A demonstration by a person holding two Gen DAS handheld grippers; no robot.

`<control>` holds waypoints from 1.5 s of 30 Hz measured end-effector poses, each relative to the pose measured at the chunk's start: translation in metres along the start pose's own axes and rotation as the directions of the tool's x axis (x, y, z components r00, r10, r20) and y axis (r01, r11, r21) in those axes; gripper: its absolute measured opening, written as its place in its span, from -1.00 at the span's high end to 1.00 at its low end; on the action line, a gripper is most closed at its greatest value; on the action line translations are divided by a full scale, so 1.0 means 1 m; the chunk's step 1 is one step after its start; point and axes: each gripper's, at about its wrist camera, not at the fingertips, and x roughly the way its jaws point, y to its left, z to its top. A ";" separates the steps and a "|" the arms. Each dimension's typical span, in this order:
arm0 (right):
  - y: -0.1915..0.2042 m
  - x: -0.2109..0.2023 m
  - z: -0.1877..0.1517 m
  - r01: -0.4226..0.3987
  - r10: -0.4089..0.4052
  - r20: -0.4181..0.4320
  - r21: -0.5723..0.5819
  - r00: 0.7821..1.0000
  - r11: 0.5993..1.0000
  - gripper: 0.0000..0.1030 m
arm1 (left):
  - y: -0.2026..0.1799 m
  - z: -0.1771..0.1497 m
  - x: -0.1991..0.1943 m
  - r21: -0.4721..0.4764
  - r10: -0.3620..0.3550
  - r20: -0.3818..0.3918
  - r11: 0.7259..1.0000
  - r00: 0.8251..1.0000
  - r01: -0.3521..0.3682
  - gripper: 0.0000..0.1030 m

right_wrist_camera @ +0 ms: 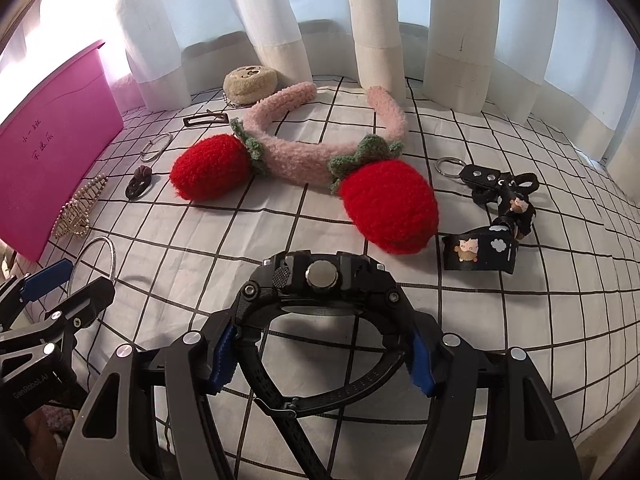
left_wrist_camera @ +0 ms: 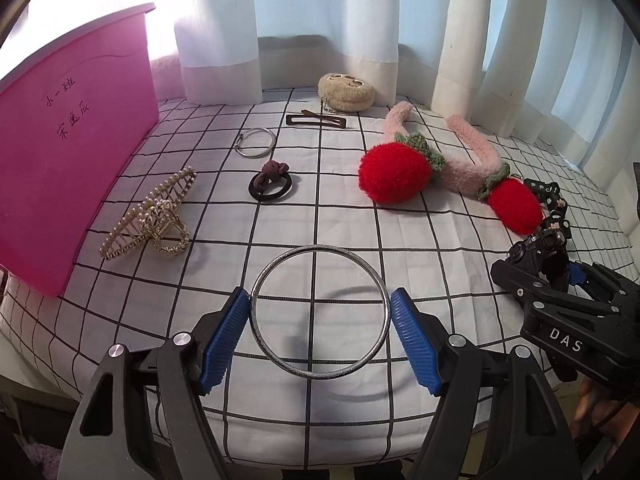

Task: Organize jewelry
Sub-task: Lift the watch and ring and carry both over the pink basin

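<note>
At the far left stands a pink box (left_wrist_camera: 76, 152) with handwritten characters on its side, resting on a white cloth with a black grid (left_wrist_camera: 320, 232). Just beside the box lie a pearl comb clip (left_wrist_camera: 150, 210) and a gold claw clip (left_wrist_camera: 168, 232), touching each other. Further right sit a black hair tie with a brown knot (left_wrist_camera: 270, 184), a thin silver hoop (left_wrist_camera: 256, 142) and a flat brown hair clip (left_wrist_camera: 316, 120), with a beige plush charm (left_wrist_camera: 346, 92) near the curtain (left_wrist_camera: 220, 28).

The left tongs (left_wrist_camera: 320, 320) are partly closed, and their blue ribbed pads press on either side of a large silver bangle (left_wrist_camera: 320, 312). The bangle is held clear of the cloth, its shadow falling below it.

Right of centre lies a pink fuzzy headband (right_wrist_camera: 304, 148) with two red knitted strawberries; the nearer strawberry (right_wrist_camera: 390, 208) lies just beyond the watch.

The right tongs (right_wrist_camera: 320, 356) are likewise partly closed, gripping a black sports watch (right_wrist_camera: 316, 284) by the strap on both sides, the case pointing away and the buckle end hanging toward the camera. Whether the watch touches the cloth cannot be told.

At the far right lies a black keychain strap (right_wrist_camera: 496, 216) with cartoon figures and a metal ring, well apart from the watch.
</note>
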 end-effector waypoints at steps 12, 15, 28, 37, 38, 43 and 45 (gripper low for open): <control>0.013 -0.054 0.039 -0.041 0.047 0.095 -0.071 0.994 0.997 -0.26 | 0.011 0.034 -0.054 -0.048 0.016 0.105 0.999 0.994 -0.011 -0.37; 0.021 -0.072 0.055 -0.067 0.082 0.126 -0.113 0.989 0.991 -0.26 | 0.016 0.044 -0.077 -0.078 0.037 0.144 0.997 0.989 -0.026 -0.37; 0.094 -0.117 0.122 -0.290 0.376 0.181 -0.376 0.909 0.880 -0.26 | 0.059 0.058 -0.168 -0.319 0.260 0.246 0.931 0.934 -0.175 -0.37; 0.195 -0.127 0.163 -0.403 0.528 0.163 -0.474 0.833 0.783 -0.26 | 0.135 0.077 -0.198 -0.418 0.378 0.256 0.873 0.890 -0.251 -0.37; 0.208 -0.128 0.168 -0.407 0.535 0.167 -0.477 0.828 0.779 -0.26 | 0.147 0.081 -0.202 -0.419 0.385 0.262 0.871 0.885 -0.255 -0.37; 0.278 -0.125 0.201 -0.439 0.571 0.169 -0.480 0.804 0.760 -0.26 | 0.210 0.114 -0.206 -0.419 0.391 0.271 0.871 0.880 -0.258 -0.37; 0.304 -0.124 0.216 -0.442 0.579 0.173 -0.486 0.797 0.754 -0.26 | 0.233 0.129 -0.207 -0.414 0.398 0.273 0.870 0.876 -0.266 -0.37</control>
